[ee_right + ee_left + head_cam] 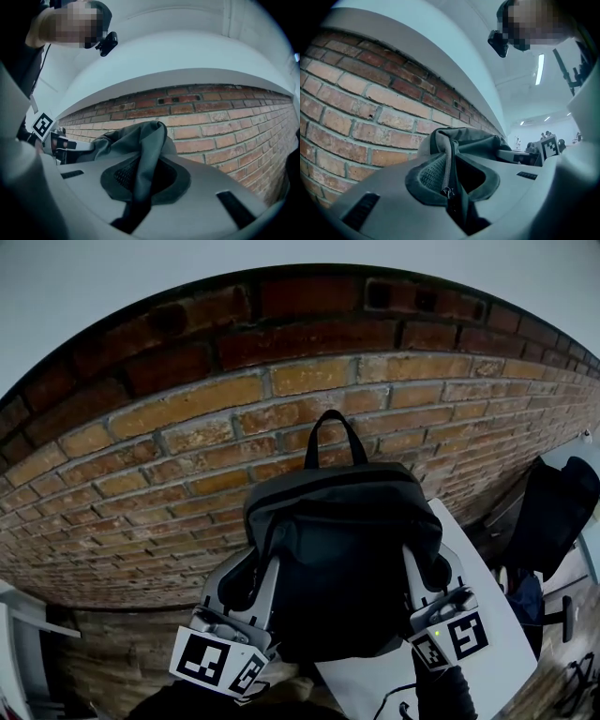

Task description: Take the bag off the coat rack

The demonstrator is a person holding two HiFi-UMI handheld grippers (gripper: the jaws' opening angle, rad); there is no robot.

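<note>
A dark grey backpack (337, 549) hangs in front of the brick wall, held up between my two grippers, with its black top handle (329, 430) standing up as a loop. My left gripper (251, 579) is shut on the bag's left side, and in the left gripper view a zipped seam of the bag (449, 164) is pinched between the jaws of that gripper (452, 185). My right gripper (424, 576) is shut on the bag's right side, where a grey fold of the bag (149, 145) runs down into its jaws (140, 185). No coat rack shows in any view.
The brick wall (169, 456) fills the background close behind the bag. A white panel (497, 606) lies below right. A dark bag or chair (555, 507) stands at the far right. A shelf edge (19, 615) shows at the lower left.
</note>
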